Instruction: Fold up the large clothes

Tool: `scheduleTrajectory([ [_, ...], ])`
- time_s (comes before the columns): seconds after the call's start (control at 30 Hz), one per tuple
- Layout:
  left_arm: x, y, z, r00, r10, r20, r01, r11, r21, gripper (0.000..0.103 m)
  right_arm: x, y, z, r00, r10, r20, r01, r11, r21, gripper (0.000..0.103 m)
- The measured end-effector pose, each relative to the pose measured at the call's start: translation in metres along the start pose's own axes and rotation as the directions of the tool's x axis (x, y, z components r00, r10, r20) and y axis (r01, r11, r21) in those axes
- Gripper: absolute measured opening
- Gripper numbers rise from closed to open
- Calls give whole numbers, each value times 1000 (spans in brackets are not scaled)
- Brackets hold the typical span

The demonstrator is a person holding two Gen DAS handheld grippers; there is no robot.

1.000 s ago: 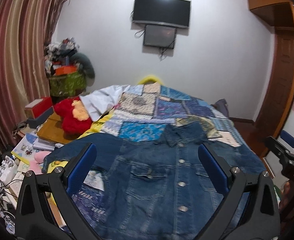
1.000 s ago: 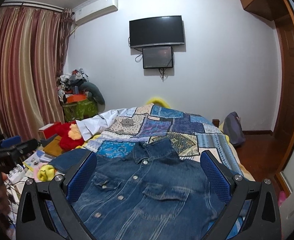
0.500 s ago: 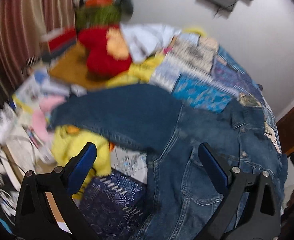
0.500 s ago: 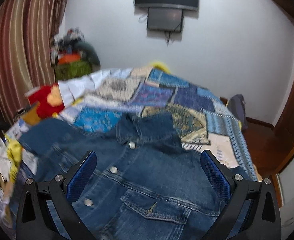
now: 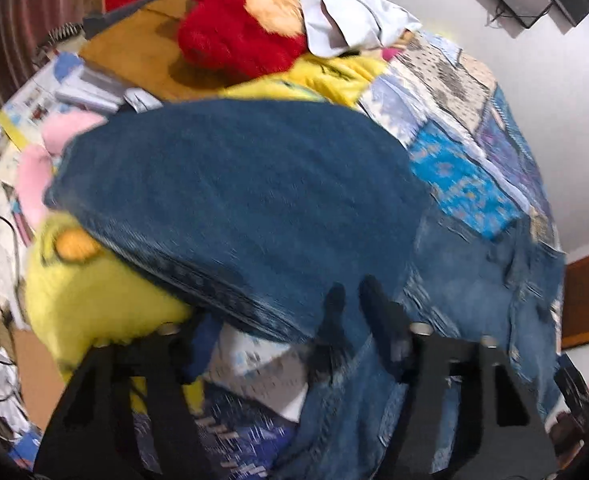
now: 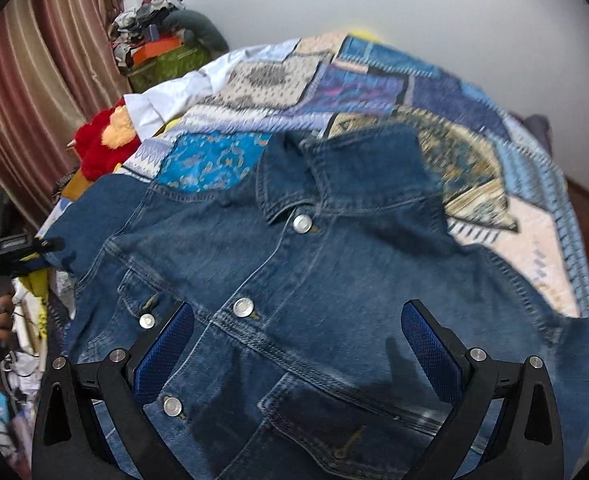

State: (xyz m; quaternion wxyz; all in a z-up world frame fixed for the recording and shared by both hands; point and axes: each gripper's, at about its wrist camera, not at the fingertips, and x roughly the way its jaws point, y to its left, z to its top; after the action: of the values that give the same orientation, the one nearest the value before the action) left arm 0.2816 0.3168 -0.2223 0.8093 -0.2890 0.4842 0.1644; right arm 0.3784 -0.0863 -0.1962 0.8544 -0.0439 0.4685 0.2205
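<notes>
A blue denim jacket (image 6: 326, 280) lies face up and buttoned on a patchwork quilt (image 6: 358, 92), collar toward the far wall. Its left sleeve (image 5: 230, 200) stretches out over the bed's left side. My left gripper (image 5: 294, 332) is low over the sleeve near the armpit; the sleeve's lower edge lies between its fingers, and the view is blurred. My right gripper (image 6: 298, 344) is open and empty just above the jacket's chest. The left gripper also shows at the left edge of the right wrist view (image 6: 18, 248).
A red plush toy (image 5: 238, 28), a white shirt (image 5: 346, 20) and a yellow plush (image 5: 94, 288) sit along the bed's left side. Books and papers (image 5: 46, 92) clutter the surface beyond. Striped curtains (image 6: 42, 80) hang on the left; a wooden door frame stands on the right.
My left gripper swung left and dropped onto the sleeve, its fingers drawing closer. My right gripper tilted down and moved closer to the jacket's front, still open.
</notes>
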Motion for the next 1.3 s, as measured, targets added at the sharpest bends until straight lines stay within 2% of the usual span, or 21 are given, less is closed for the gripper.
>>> scheduleTrajectory([
  [0.03, -1, -3, 3, 999, 46, 21, -46, 999, 18, 37, 3, 0, -1, 1000, 9, -16, -9, 1000, 5, 103],
  [0.07, -2, -8, 6, 993, 110, 39, -112, 993, 44, 19, 6, -1, -3, 999, 15, -30, -15, 1000, 9, 103],
  [0.1, -3, -11, 8, 988, 143, 58, -147, 987, 71, 18, 10, -2, -4, 999, 17, -48, -16, 1000, 13, 103],
  [0.2, -20, -28, 6, 980, 153, 130, -168, 978, 120, 14, 12, -3, -6, 998, 19, -67, -18, 1000, 12, 103],
  [0.27, -37, -52, 0, 962, 173, 213, -214, 958, 191, 13, 8, -3, -7, 998, 20, -57, -20, 1000, 11, 103],
  [0.37, -63, -101, -18, 935, 128, 332, -242, 912, 331, 10, -3, -5, -6, 999, 11, -33, -11, 1000, 4, 103],
  [0.43, -71, -130, -31, 926, 83, 368, -244, 877, 415, 10, -13, -4, -6, 1000, -1, -12, 1, 1000, -8, 103],
  [0.47, -73, -144, -40, 931, 51, 362, -226, 859, 459, 9, -18, -4, -6, 1000, -7, -3, 7, 1000, -15, 103],
  [0.53, -63, -161, -53, 958, 6, 286, -156, 850, 504, 9, -31, -4, -8, 1000, -21, 24, 21, 999, -28, 103],
  [0.57, -50, -166, -59, 975, -8, 220, -109, 850, 515, 10, -38, -4, -9, 999, -24, 38, 26, 999, -31, 103],
  [0.6, -39, -167, -62, 984, -11, 178, -84, 853, 515, 10, -43, -5, -10, 999, -25, 47, 26, 999, -31, 103],
  [0.67, -5, -160, -71, 999, -20, 39, -1, 874, 486, 10, -56, -8, -14, 998, -24, 66, 26, 999, -25, 103],
  [0.73, 23, -150, -77, 998, -13, -61, 39, 892, 450, 10, -67, -12, -19, 997, -23, 79, 24, 1000, -18, 103],
  [0.77, 37, -141, -79, 996, 23, -84, 14, 906, 423, 10, -72, -14, -21, 996, -26, 84, 27, 1000, -15, 103],
  [0.87, 53, -119, -82, 993, 58, -105, -15, 930, 368, 13, -85, -20, -29, 994, -40, 98, 42, 999, -15, 103],
  [0.93, 44, -99, -76, 993, -5, -121, 39, 958, 283, 22, -92, -24, -34, 993, -52, 108, 54, 998, -18, 103],
  [0.97, 37, -91, -73, 992, -49, -117, 76, 967, 243, 33, -94, -25, -35, 992, -57, 111, 59, 998, -20, 103],
  [1.0, 24, -79, -70, 989, -107, -98, 125, 972, 198, 50, -97, -27, -37, 992, -60, 113, 63, 998, -20, 103],
  [1.07, 2, -62, -70, 987, -157, -36, 161, 976, 149, 72, -98, -30, -39, 991, -62, 116, 64, 998, -18, 103],
  [1.17, -23, -47, -62, 988, -150, 39, 144, 980, 137, 74, -96, -33, -41, 992, -51, 113, 52, 999, 0, 103],
  [1.3, -23, -24, -38, 995, -73, 72, 67, 995, 74, 74, -87, -30, -40, 995, -24, 101, 21, 999, 24, 103],
])
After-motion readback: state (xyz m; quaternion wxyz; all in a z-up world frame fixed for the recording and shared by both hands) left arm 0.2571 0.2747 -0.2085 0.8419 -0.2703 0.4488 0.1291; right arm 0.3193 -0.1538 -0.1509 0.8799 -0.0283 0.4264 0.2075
